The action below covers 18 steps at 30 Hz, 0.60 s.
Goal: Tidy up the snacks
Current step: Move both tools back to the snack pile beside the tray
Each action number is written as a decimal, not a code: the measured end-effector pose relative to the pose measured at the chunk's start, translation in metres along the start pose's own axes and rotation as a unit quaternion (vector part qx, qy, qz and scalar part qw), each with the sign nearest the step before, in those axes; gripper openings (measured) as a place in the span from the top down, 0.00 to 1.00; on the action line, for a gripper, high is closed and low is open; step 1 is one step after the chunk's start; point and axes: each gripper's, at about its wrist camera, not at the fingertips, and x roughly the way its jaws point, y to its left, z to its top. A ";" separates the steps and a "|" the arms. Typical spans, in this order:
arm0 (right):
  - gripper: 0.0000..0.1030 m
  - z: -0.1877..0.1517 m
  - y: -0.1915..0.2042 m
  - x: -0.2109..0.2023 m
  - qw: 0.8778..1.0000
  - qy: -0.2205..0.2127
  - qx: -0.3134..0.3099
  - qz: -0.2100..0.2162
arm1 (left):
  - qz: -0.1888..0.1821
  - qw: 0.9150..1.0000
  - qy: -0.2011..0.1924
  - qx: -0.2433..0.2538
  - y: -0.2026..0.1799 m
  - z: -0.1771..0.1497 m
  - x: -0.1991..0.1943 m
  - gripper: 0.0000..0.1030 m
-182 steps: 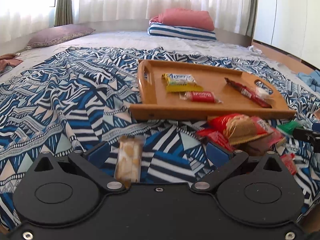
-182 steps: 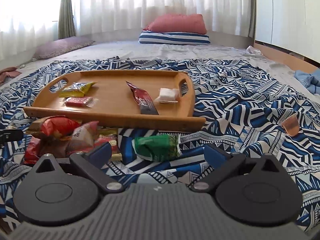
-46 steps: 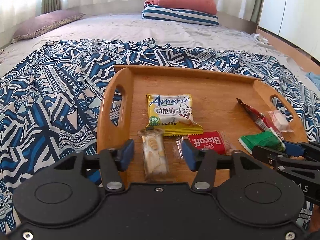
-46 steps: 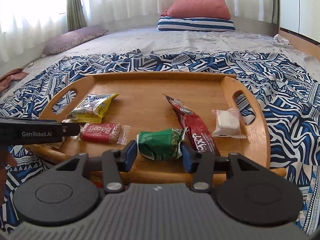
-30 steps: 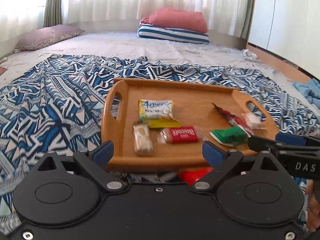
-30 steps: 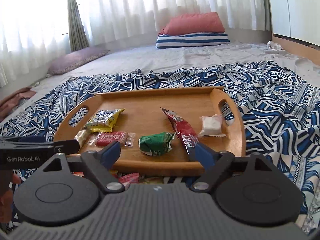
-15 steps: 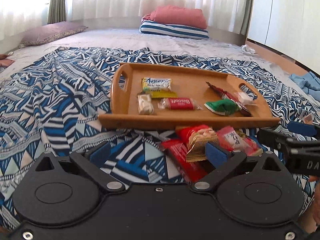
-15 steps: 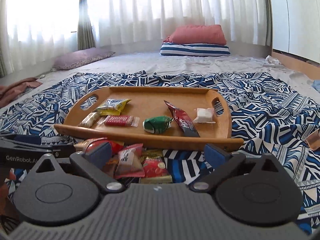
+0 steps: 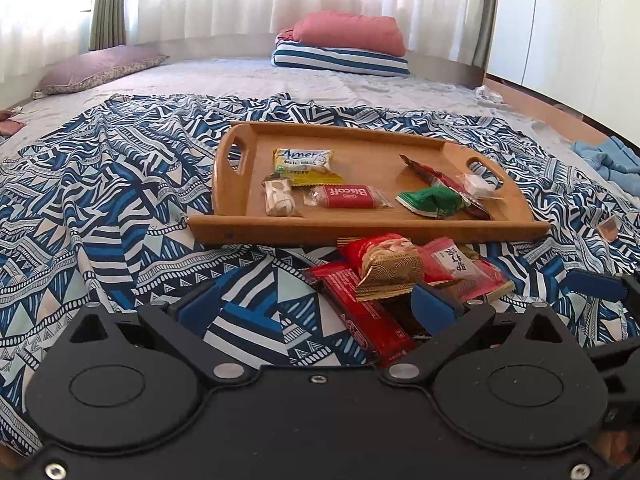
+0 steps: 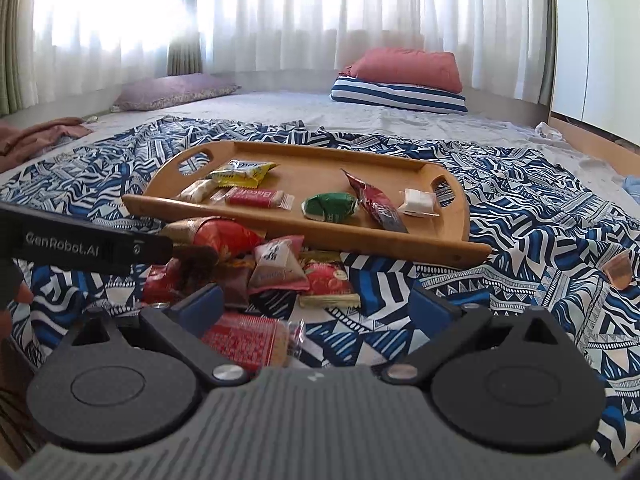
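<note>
Left gripper [image 9: 316,304]: low over blue patterned blanket [image 9: 100,200], jaws spread wide, nothing held. Right gripper [image 10: 316,304]: same, wide and empty. Wooden tray [image 9: 360,226] ahead holds yellow packet [image 9: 306,164], pale biscuit [image 9: 280,200], red Biscoff [image 9: 346,197], green packet [image 9: 434,200], dark red stick [image 10: 376,202], white sweet [image 10: 418,202]. Loose snack pile [image 9: 404,272] lies on blanket just before tray.

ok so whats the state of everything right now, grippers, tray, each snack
left gripper: open, empty, over the pile
right gripper: open, empty
wooden tray: flat on the blanket, holding six snacks
green packet: on the tray, crumpled
Biscoff packet: on the tray, sealed, lying flat
yellow packet: on the tray, flat
snack pile: on the blanket before the tray, not yet sorted
</note>
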 end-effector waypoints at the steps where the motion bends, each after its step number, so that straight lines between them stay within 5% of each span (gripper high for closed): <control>1: 0.00 -0.001 0.001 0.000 1.000 0.001 -0.003 0.001 | -0.001 1.000 0.001 0.001 -0.001 0.000 0.001 0.02; 18: 0.00 -0.014 0.012 0.002 1.000 0.010 0.003 0.011 | -0.029 0.999 0.023 0.007 -0.014 -0.001 0.013 0.01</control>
